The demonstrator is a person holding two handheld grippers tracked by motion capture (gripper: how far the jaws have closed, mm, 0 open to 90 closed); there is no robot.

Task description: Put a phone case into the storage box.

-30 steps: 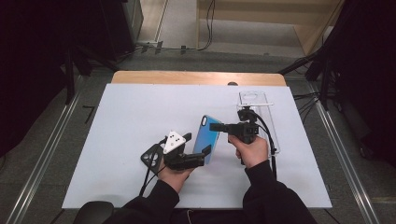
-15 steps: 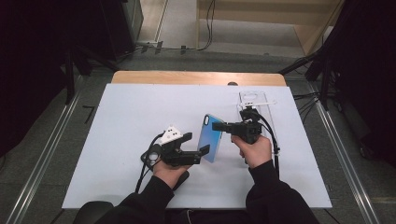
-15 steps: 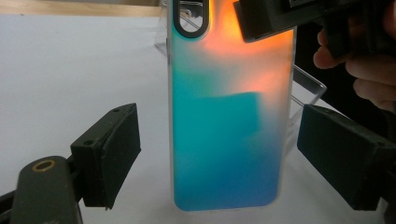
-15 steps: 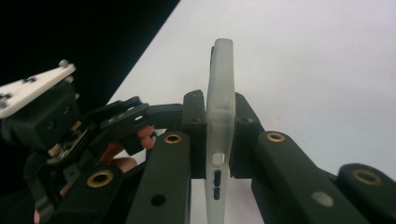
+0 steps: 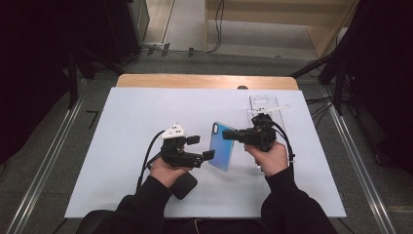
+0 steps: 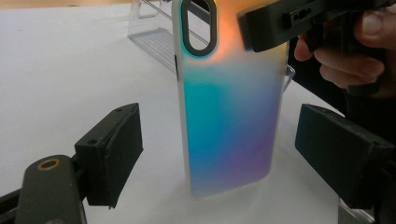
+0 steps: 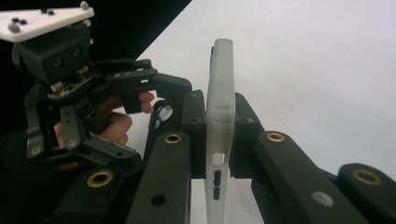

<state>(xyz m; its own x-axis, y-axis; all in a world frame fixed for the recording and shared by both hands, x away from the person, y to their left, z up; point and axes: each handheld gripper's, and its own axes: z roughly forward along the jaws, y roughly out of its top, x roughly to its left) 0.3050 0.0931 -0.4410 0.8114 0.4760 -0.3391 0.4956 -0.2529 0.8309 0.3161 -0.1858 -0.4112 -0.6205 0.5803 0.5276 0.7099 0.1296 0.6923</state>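
Two claws engaged: right claw clamps phone case upright; your left claw open astride it, close squarely on edges.

right tool holds phone case above table

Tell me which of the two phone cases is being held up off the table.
The iridescent blue case, clamped on edge in the right gripper. The clear case lies flat at the table's far right.
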